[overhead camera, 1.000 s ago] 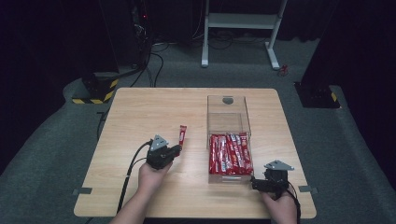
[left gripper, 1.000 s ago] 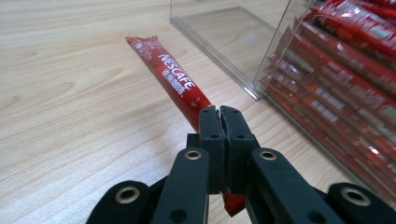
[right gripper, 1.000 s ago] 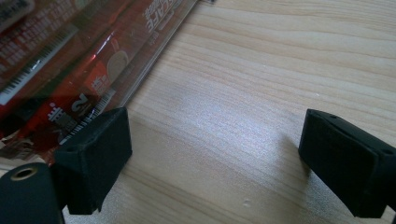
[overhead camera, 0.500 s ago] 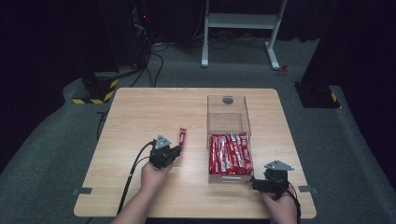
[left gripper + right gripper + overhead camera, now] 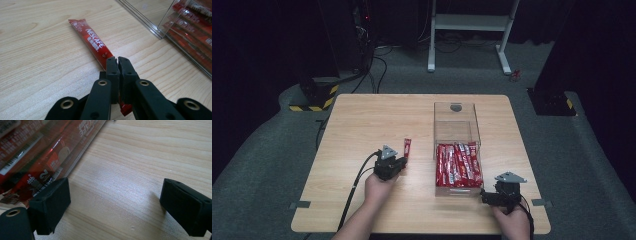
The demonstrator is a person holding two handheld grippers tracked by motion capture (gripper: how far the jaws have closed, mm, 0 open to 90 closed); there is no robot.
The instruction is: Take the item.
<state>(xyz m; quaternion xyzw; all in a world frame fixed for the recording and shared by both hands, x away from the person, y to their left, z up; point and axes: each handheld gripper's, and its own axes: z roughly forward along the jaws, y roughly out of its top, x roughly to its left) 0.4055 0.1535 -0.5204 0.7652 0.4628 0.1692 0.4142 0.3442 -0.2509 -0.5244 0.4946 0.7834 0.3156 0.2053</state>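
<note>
A red Nescafe stick sachet (image 5: 407, 147) lies on the wooden table (image 5: 362, 125), left of a clear plastic box (image 5: 435, 131). My left gripper (image 5: 401, 161) is shut on the sachet's near end. In the left gripper view the jaws (image 5: 117, 60) are pressed together over the sachet (image 5: 92, 45), and its red tip pokes out beneath them. Several more red sachets (image 5: 457, 165) fill the near half of the box. My right gripper (image 5: 484, 196) rests on the table at the box's near right corner, open, with bare wood between its fingers (image 5: 115, 205).
The far half of the clear box (image 5: 455, 120) holds nothing. The box wall (image 5: 160, 30) stands just right of the left gripper, and the box's corner (image 5: 82, 142) sits close to the right gripper's left finger. Beyond the table are a white stand (image 5: 467, 22) and cables (image 5: 377, 65).
My left gripper has edged slightly right toward the sachet's near end. The sachet and the right gripper have stayed put.
</note>
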